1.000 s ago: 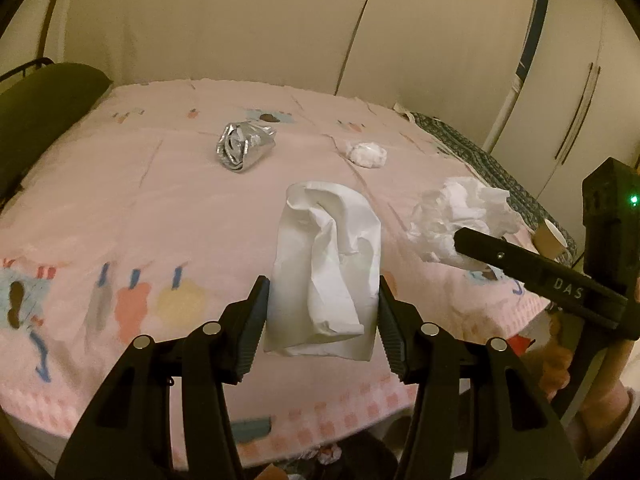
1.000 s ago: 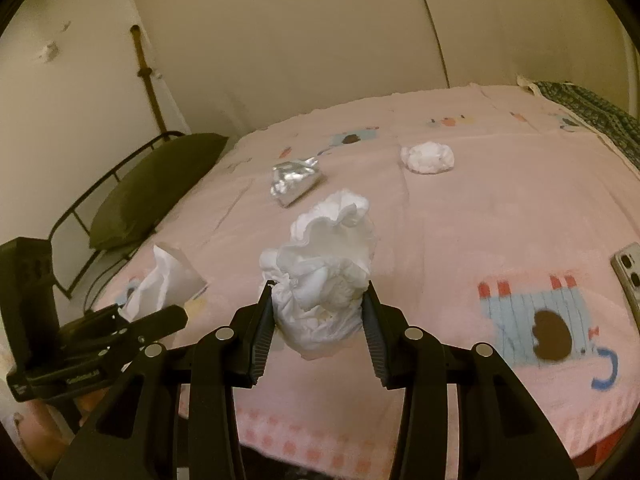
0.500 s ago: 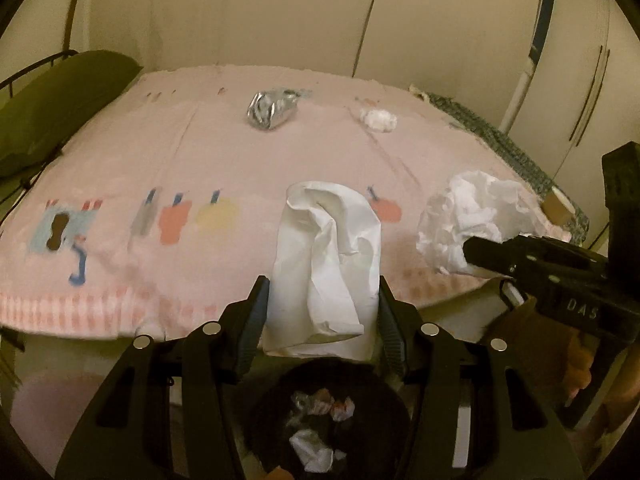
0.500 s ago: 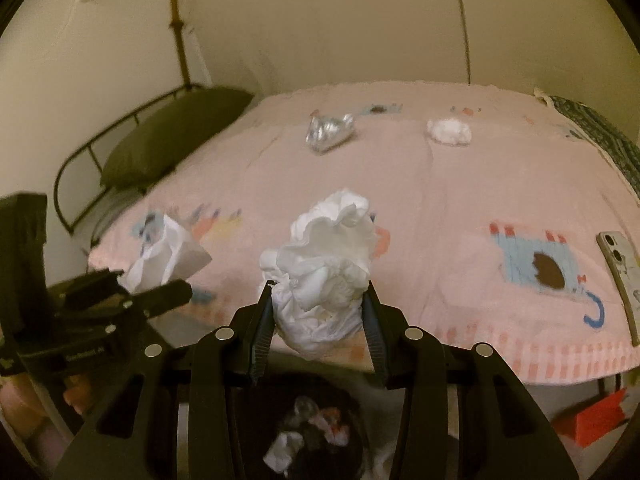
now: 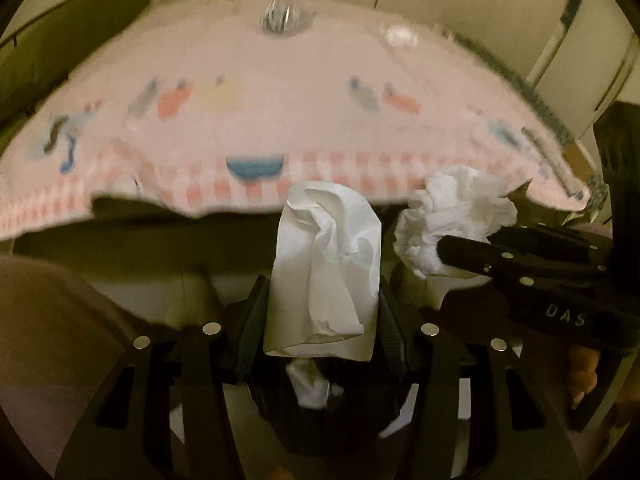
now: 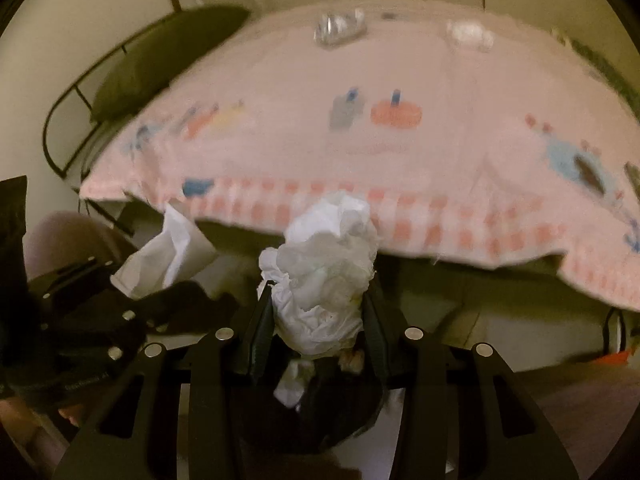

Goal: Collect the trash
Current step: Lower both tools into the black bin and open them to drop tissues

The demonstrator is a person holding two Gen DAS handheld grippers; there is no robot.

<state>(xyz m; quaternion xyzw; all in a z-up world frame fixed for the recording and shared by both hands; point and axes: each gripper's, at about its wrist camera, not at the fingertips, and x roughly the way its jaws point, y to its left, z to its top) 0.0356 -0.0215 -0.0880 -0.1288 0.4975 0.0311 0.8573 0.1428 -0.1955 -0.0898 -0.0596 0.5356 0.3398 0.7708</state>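
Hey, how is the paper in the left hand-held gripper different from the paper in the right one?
The tissue in the left hand-held gripper is a smooth, loosely folded sheet with a few long creases; the paper wad in the right hand-held gripper is crumpled tight into a ruffled ball. The tissue stands tall and flat-sided, while the wad is lumpy and rounder. Both are white, clamped between the fingers, and held above the dark trash bin.

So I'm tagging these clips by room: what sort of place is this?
Most likely a bedroom. A bed with a pink patterned blanket fills the view, a dark green pillow lies against a metal bed frame, and tall cupboard doors stand behind.
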